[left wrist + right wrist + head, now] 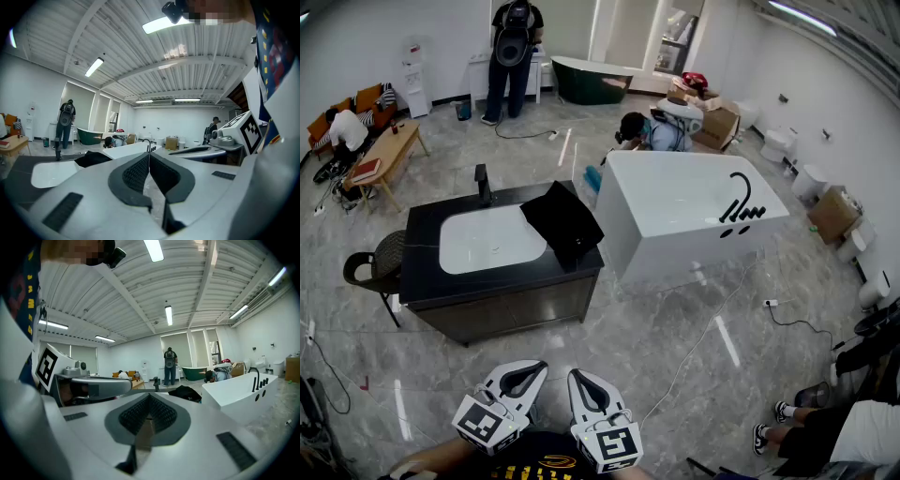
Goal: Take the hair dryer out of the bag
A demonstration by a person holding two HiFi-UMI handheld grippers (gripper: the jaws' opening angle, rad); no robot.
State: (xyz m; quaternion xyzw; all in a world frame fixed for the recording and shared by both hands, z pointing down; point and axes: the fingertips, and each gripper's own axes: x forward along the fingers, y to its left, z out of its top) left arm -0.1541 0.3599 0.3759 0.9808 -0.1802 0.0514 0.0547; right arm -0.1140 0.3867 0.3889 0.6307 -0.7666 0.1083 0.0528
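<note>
A black bag (563, 223) lies on the right end of the dark vanity counter (422, 279), beside its white basin (490, 238); the hair dryer is not visible. The bag also shows small in the left gripper view (93, 158) and the right gripper view (186, 393). Both grippers are held close to my body, well short of the vanity. My left gripper (528, 368) is shut with nothing between its jaws. My right gripper (583, 378) is shut and empty too. Their jaw tips meet in each gripper view, left gripper (149, 153) and right gripper (150, 395).
A white bathtub (684, 208) stands right of the vanity, with a person crouching behind it (652, 131). A black faucet (482, 182) rises at the basin's back. A chair (377, 264) sits left of the vanity. Cables (703, 328) run across the marble floor. Other people stand and sit around the room.
</note>
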